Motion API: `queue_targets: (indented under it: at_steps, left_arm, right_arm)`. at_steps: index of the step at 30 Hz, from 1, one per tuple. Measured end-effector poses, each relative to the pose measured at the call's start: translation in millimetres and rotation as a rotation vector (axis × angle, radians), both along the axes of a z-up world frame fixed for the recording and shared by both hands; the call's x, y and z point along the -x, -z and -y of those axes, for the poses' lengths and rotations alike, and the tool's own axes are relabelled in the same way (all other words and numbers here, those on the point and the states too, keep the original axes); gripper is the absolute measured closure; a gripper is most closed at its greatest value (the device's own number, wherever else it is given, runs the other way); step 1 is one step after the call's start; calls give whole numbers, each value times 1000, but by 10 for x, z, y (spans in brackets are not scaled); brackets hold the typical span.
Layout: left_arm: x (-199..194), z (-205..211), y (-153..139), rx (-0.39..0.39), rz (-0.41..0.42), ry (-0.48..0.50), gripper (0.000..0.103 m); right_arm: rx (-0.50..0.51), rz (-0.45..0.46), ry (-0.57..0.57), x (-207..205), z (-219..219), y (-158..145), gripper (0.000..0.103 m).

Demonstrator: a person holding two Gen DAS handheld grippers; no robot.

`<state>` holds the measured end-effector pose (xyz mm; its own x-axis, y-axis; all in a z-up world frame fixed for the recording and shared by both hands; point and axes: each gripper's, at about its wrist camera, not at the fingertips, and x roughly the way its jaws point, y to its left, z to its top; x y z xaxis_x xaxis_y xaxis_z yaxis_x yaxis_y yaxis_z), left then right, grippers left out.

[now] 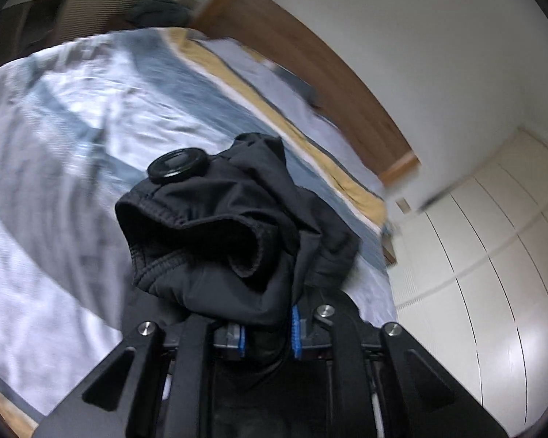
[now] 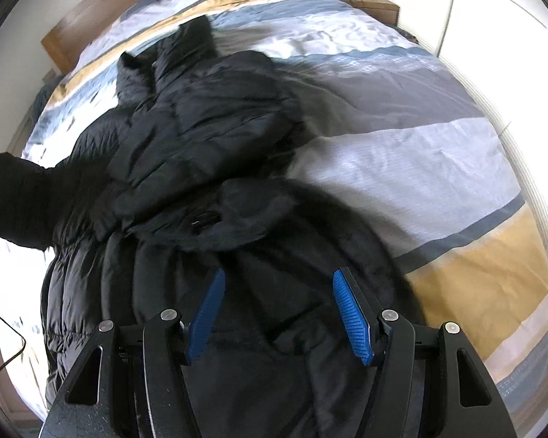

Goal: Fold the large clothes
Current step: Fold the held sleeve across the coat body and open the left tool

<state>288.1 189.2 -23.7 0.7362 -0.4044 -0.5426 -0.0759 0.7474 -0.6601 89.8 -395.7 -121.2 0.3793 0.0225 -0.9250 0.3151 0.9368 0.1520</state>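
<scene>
A large black puffer jacket (image 2: 186, 138) lies crumpled on the striped bed. In the left wrist view my left gripper (image 1: 268, 332) is shut on a bunched part of the jacket (image 1: 219, 241), a cuff or hem with an elastic edge, held above the bed; the cloth hides the fingertips. In the right wrist view my right gripper (image 2: 277, 314) is open, its blue pads (image 2: 350, 317) spread just over the jacket's near part, holding nothing. A sleeve (image 2: 14, 197) sticks out at the left edge.
The bed has a quilt (image 2: 402, 153) striped white, grey, blue and yellow, and a wooden headboard (image 1: 310, 65). White wardrobe doors (image 1: 493, 273) stand beside the bed. A small bedside table (image 2: 376, 3) is at the far corner.
</scene>
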Motion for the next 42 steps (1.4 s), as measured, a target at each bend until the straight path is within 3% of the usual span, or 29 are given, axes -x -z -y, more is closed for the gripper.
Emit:
queue_targets:
  at_steps: [4,8,11,17,20,22,24,26,30,34,42]
  left_arm:
    - [-65,781,-57,-22,2,103,87]
    - [-77,1535,67,-60,-30,196,88]
    - [-33,2037,297,-104,-82,250,88]
    - [133,2546,831,-183,-191,307,88]
    - [196,2577,1131,-199,-246,328,83]
    - [255,2564,1233,-165,-261,337,75]
    - [297,2589,1256,-115,-263,349,56]
    - [361,2655,1229,-82,-256,373,51]
    - [437,2788,1090,-55,-229,440,50]
    - [525,2589,929,-62,-206,428,50]
    - [701,1585,822,-240,-223,323,50]
  right_arm:
    - [-6,9,17,42,309,6,42]
    - [-10,9,34,98,591,47,42]
    - [-18,4,53,150,767,105,42]
    - [-25,-23,64,334,991,264,42]
    - [-29,-32,69,368,1047,321,42]
    - [-31,-34,71,372,1075,351,42]
    - [-30,-33,69,370,1084,360,42]
    - [-27,-34,60,340,1060,369,42]
    - [-24,-30,40,258,944,353,42]
    - [-8,-18,-5,142,744,298,42]
    - [5,-4,-122,-136,115,252,42]
